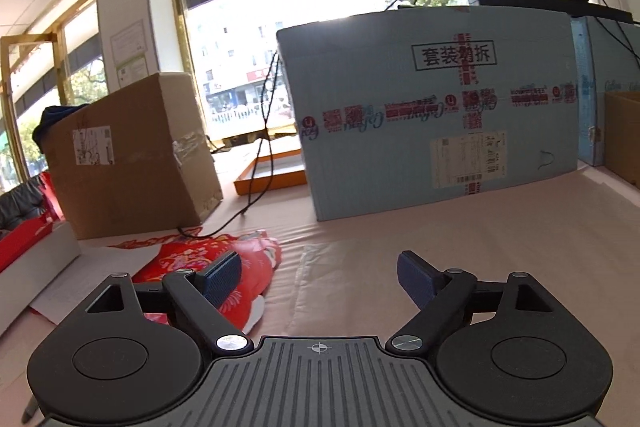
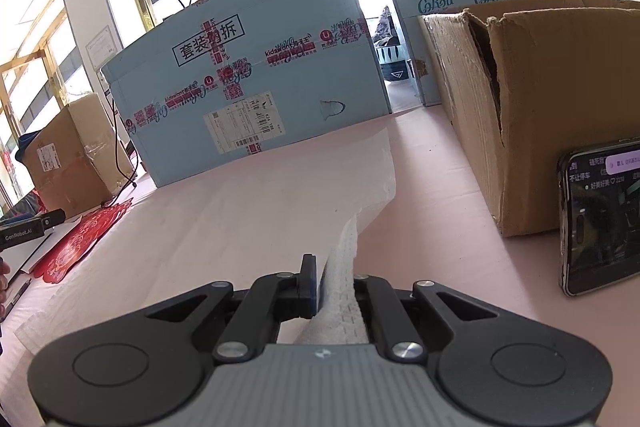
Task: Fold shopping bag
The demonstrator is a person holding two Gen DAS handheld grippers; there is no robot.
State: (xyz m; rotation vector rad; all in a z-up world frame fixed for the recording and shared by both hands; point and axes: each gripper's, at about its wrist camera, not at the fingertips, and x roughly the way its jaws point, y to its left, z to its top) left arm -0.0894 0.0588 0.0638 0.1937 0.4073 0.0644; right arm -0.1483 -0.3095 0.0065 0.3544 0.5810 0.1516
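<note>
The shopping bag (image 2: pixel 240 211) is thin, white and crinkly, and lies spread flat on the pink table. One edge of it rises in a bunched strip into my right gripper (image 2: pixel 334 277), which is shut on it low over the table. In the left wrist view the bag (image 1: pixel 316 303) shows as a pale translucent sheet under my left gripper (image 1: pixel 318 267). That gripper is open wide, with nothing between its blue pads (image 1: pixel 222 279).
A big light-blue carton (image 1: pixel 432 115) stands across the far side, with cables hanging over it. A brown box (image 1: pixel 132 155) and an orange tray (image 1: pixel 272 175) are at the left, a red patterned bag (image 1: pixel 192 259) nearer. At the right stand an open brown box (image 2: pixel 520 99) and a lit phone (image 2: pixel 604 219).
</note>
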